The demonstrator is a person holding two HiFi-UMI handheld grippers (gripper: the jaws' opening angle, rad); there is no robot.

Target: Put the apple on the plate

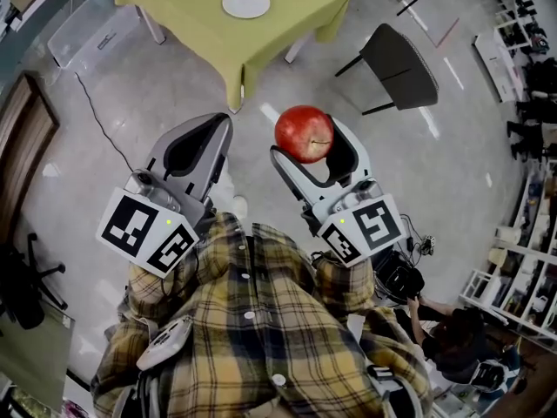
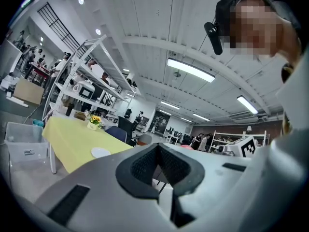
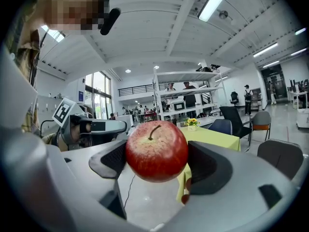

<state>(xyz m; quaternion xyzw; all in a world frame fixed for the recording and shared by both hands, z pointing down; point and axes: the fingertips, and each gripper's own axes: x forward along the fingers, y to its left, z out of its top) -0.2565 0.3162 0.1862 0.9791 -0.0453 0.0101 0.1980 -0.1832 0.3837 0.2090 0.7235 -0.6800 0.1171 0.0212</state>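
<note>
Head view: right tool [image 1: 306,146] clamped on the apple [image 1: 304,133], above the floor, well short of the plate [image 1: 245,2] on the far bench [image 1: 174,7]. Grasp done; carry and set-down remain.
Left gripper view: left tool [image 2: 157,145] closed, empty.
Right gripper view: 1 chair [image 3: 282,156] near right; I judge the path open.

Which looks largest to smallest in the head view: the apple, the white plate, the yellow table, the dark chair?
1. yellow table
2. dark chair
3. apple
4. white plate
The apple only outranks the plate because it is far nearer the camera; that pair is unsure.
</note>
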